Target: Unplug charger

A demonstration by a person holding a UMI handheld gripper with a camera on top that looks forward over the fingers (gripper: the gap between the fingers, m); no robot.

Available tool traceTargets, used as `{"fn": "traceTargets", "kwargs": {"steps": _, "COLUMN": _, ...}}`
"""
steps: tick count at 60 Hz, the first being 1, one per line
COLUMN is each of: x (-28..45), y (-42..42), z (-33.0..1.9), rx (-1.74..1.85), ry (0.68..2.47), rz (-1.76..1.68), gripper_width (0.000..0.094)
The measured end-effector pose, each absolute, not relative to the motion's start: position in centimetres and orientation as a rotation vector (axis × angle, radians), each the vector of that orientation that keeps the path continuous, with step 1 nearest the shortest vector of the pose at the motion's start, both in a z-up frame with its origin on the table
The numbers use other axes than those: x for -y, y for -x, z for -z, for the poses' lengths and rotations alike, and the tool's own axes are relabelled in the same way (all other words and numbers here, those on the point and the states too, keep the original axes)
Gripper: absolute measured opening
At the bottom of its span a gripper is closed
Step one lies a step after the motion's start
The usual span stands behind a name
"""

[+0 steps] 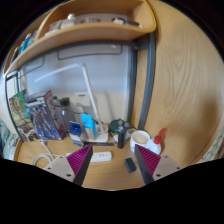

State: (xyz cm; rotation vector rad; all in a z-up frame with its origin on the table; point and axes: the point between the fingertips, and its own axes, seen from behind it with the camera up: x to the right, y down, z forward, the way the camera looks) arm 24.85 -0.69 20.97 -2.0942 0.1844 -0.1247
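Magenta pads line the fingers of the gripper (113, 160), which stand spread apart with nothing held between them. On the wooden desk (105, 178) a small black object (130, 165) lies in the gap, toward 1 o'clock. A white cable (47, 159) trails at 9 o'clock. The charger itself cannot be identified. Beyond, a white cup (140, 138) stands at 1 o'clock; a wooden shelf (90, 38) at 12 o'clock.

gripper (115, 163), two dark angular fingers (80, 160), magenta pads (148, 160) on inner faces, pale edges
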Motion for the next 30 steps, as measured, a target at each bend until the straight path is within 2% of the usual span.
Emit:
{"fn": "traceTargets", "kwargs": {"steps": 9, "x": 5.0, "y": -19.2, "z": -23.6, "rx": -0.139, "ry": 2.031, "rz": 0.122, "gripper_width": 0.0851}}
{"fn": "traceTargets", "kwargs": {"steps": 30, "x": 13.4, "y": -6.2, "z": -21.7, "rx": -0.025, "ry": 2.044, "rz": -0.007, "gripper_width": 0.0861}}
